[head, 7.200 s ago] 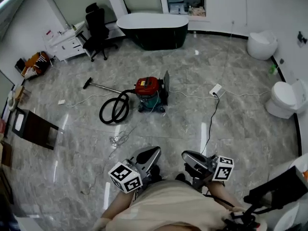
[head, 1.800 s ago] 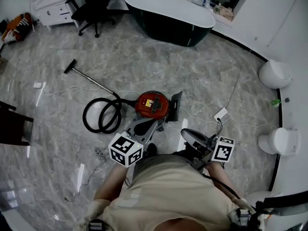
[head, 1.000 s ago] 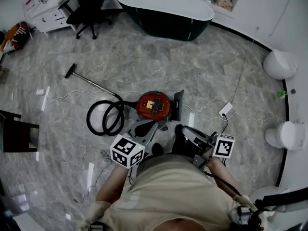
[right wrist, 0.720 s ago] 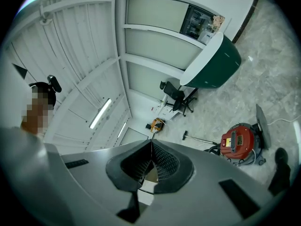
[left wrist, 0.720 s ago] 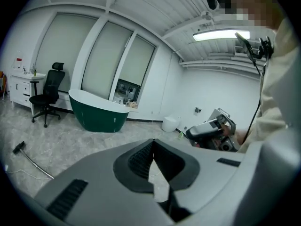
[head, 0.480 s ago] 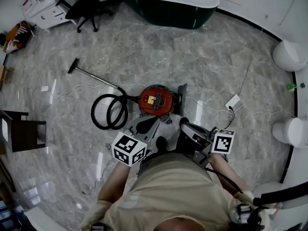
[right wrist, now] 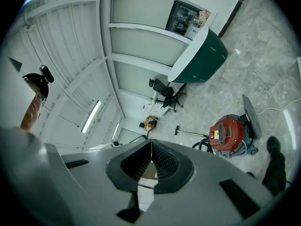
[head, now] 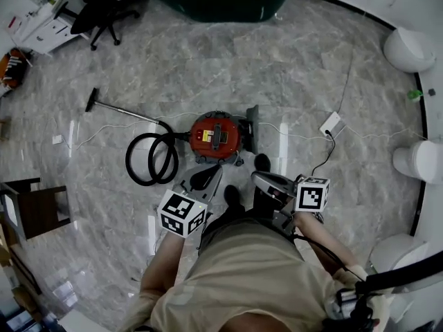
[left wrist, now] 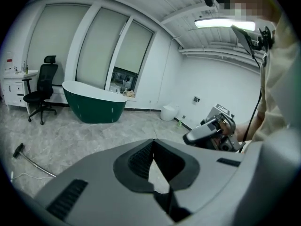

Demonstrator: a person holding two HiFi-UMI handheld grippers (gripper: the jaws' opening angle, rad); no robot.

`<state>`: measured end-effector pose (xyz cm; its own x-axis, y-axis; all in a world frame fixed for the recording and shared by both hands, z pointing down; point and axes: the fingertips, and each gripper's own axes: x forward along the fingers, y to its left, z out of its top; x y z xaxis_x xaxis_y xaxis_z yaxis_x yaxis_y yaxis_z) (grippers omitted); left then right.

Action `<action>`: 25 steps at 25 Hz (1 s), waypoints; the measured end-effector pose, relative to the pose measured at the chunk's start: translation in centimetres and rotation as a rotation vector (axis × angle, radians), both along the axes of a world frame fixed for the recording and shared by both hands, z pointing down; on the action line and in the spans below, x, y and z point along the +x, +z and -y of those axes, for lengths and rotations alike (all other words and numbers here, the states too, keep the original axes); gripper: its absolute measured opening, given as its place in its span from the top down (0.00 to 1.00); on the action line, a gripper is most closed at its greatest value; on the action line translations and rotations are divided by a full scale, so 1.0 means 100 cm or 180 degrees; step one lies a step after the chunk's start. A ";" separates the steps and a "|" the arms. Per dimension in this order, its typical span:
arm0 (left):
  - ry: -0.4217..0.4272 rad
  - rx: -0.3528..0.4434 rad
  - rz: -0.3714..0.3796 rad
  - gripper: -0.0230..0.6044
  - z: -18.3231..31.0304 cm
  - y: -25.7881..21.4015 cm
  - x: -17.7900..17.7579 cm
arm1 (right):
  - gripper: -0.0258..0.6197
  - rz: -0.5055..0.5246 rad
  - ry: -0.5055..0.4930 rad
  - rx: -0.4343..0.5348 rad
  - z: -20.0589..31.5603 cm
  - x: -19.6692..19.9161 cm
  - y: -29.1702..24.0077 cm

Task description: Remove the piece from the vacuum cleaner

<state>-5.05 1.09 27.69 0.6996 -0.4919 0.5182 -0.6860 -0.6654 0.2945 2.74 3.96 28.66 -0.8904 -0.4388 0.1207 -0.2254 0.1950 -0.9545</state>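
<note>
The red canister vacuum cleaner (head: 214,135) stands on the marble floor just ahead of the person's feet, also in the right gripper view (right wrist: 230,133). Its black hose (head: 149,159) coils to the left and leads to a wand (head: 121,111) lying on the floor. An upright dark grey panel (head: 252,128) sits against the vacuum's right side. My left gripper (head: 216,169) hangs shut and empty a little short of the vacuum. My right gripper (head: 255,176) is shut and empty too, beside the person's shoe (head: 261,162). Neither touches the vacuum.
A white cable runs across the floor to a power strip (head: 332,124) on the right. The dark green bathtub (left wrist: 94,105) stands at the far wall, an office chair (head: 97,12) and white cabinet (head: 38,30) at far left, toilets (head: 415,161) at right, a dark stool (head: 34,209) at left.
The person has stepped closer, so the vacuum now lies right in front of the feet. Both grippers have sunk lower toward it and stay shut.
</note>
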 end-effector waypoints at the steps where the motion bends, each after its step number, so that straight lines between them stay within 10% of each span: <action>1: 0.0023 -0.0028 0.0027 0.96 0.001 0.003 0.003 | 0.96 0.0000 0.0006 -0.0026 0.001 0.002 0.003; 25: 0.0123 -0.0274 0.1140 0.96 0.069 0.203 0.016 | 0.96 -0.1238 -0.0444 -0.0232 0.089 0.069 0.226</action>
